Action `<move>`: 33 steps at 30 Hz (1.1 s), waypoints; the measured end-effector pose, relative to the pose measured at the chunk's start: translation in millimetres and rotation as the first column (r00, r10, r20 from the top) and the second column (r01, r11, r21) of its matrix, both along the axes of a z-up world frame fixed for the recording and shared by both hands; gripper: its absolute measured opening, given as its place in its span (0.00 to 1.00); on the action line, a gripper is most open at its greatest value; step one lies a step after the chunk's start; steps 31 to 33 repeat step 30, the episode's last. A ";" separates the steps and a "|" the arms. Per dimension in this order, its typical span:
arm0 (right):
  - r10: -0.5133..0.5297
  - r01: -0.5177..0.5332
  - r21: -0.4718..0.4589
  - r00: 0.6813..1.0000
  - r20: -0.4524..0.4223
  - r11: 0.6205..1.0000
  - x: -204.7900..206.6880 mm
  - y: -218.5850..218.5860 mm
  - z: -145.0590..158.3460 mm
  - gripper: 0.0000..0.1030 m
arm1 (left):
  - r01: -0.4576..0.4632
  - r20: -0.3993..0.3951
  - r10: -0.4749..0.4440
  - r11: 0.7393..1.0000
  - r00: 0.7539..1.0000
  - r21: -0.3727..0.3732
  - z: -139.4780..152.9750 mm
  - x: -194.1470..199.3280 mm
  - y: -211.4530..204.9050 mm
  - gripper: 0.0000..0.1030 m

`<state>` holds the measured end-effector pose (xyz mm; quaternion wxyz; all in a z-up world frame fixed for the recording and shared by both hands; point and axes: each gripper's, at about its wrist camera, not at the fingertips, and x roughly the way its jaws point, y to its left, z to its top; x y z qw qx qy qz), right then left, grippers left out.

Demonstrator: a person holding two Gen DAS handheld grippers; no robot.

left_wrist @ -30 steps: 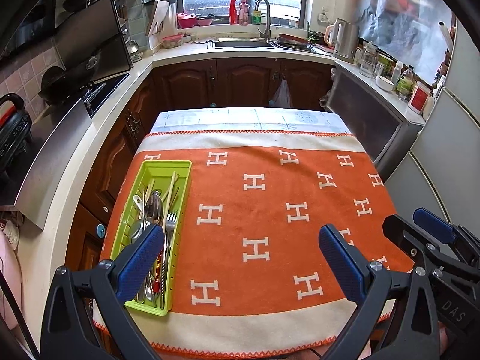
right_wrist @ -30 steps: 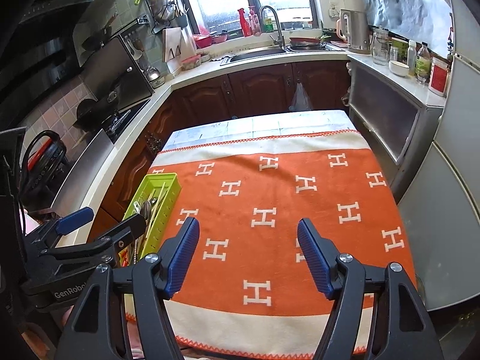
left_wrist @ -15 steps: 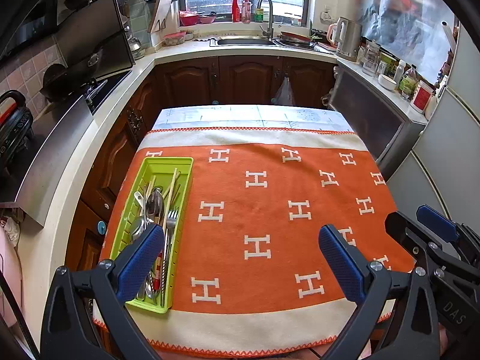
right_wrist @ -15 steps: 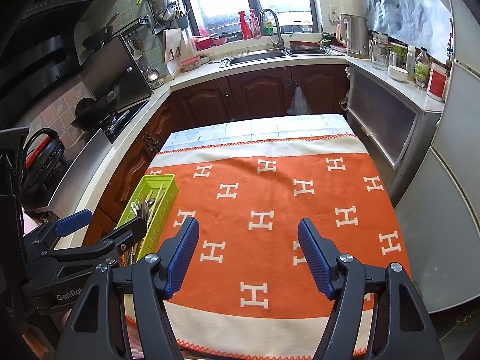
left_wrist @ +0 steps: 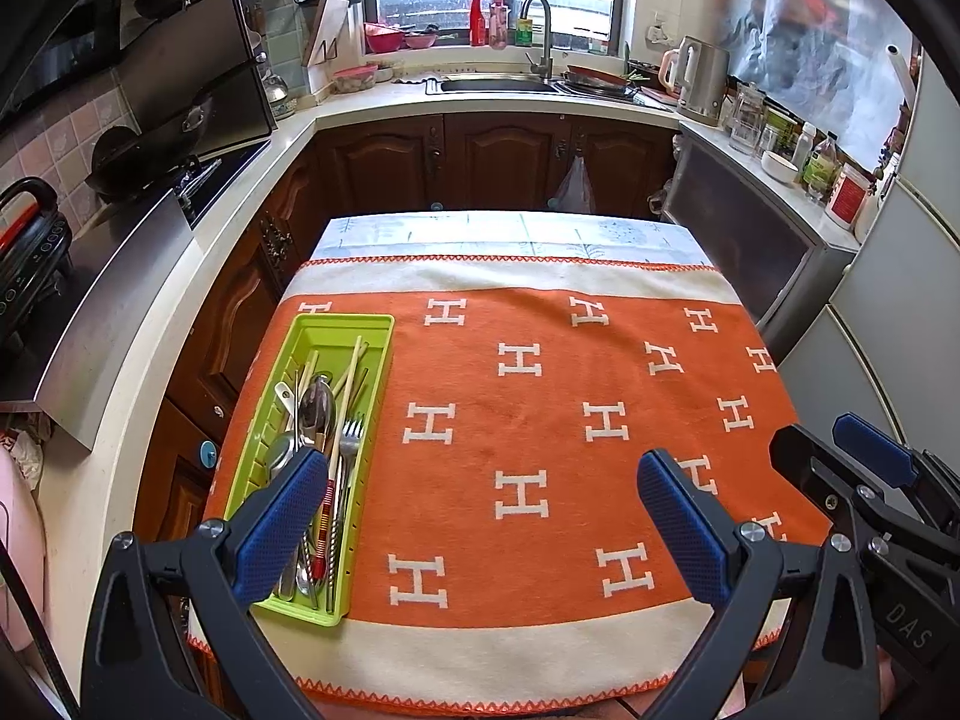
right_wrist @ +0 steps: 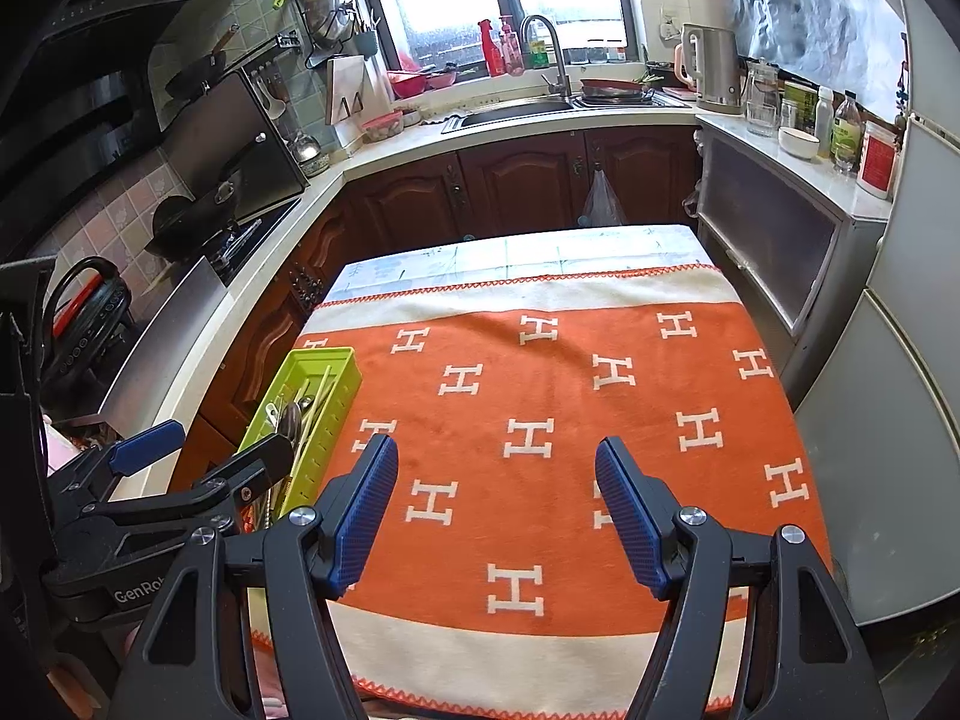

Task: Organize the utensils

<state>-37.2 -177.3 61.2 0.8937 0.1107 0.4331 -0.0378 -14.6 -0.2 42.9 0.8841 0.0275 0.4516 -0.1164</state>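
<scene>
A lime-green utensil tray [left_wrist: 378, 324] [right_wrist: 342, 360] lies along the left side of an orange cloth with white H marks [left_wrist: 540, 420] [right_wrist: 570, 420]. Inside it lie spoons [left_wrist: 316, 405], a fork [left_wrist: 351, 432] and chopsticks [left_wrist: 354, 360]. My left gripper [left_wrist: 480, 516] hangs over the near edge of the table, open and holding nothing, its left pad above the tray's near end. My right gripper [right_wrist: 497, 510] is open and empty over the near middle of the cloth. The left gripper's body [right_wrist: 180, 492] shows at the left of the right wrist view.
Wooden cabinets [left_wrist: 498, 156] and a counter with a sink [left_wrist: 498, 84] run behind the table. A stove with pans [left_wrist: 150, 168] stands at the left. A kettle [left_wrist: 699, 81], jars and a fridge [left_wrist: 900, 312] are at the right.
</scene>
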 end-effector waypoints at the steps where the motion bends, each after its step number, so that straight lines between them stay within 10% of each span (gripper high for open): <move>1: 0.000 0.000 0.000 1.000 0.000 1.000 0.2 0.4 -0.6 0.68 | 0.000 0.000 0.000 1.000 1.000 0.000 0.0 0.0 0.3 0.99; 33: 0.003 -0.003 0.008 1.000 -0.007 1.000 0.0 4.9 -5.2 0.68 | -0.018 -0.005 0.018 1.000 1.000 0.011 -1.9 -0.8 7.7 0.99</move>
